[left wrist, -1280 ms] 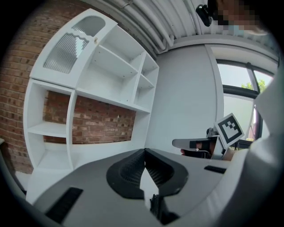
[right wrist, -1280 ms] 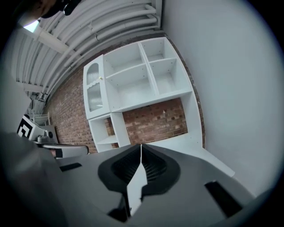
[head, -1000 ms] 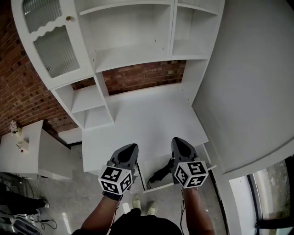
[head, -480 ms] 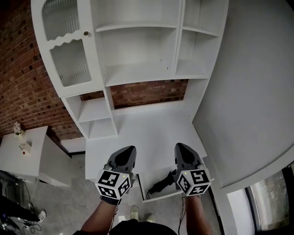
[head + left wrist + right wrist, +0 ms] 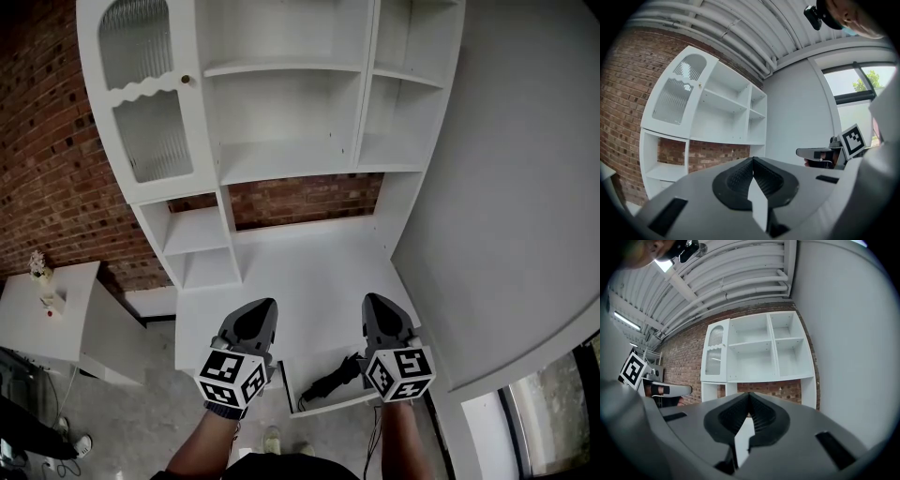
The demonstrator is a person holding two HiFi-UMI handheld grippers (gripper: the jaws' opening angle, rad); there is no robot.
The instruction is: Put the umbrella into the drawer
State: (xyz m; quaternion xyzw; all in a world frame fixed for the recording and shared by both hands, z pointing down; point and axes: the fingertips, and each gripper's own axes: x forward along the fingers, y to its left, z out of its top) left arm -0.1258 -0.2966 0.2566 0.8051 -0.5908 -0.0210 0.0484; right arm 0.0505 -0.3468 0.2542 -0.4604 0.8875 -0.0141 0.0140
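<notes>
"Where's the umbrella (image 5: 330,379)?"

"It's lying in the open drawer (image 5: 323,406) under the tabletop (image 5: 300,272), same as a second ago."

"And your tools?"

"My left tool (image 5: 262,306) and right tool (image 5: 375,301) are both clenched on nothing. I've raised them since then, and the shelves (image 5: 281,155) now sit lower in my head view."
</notes>
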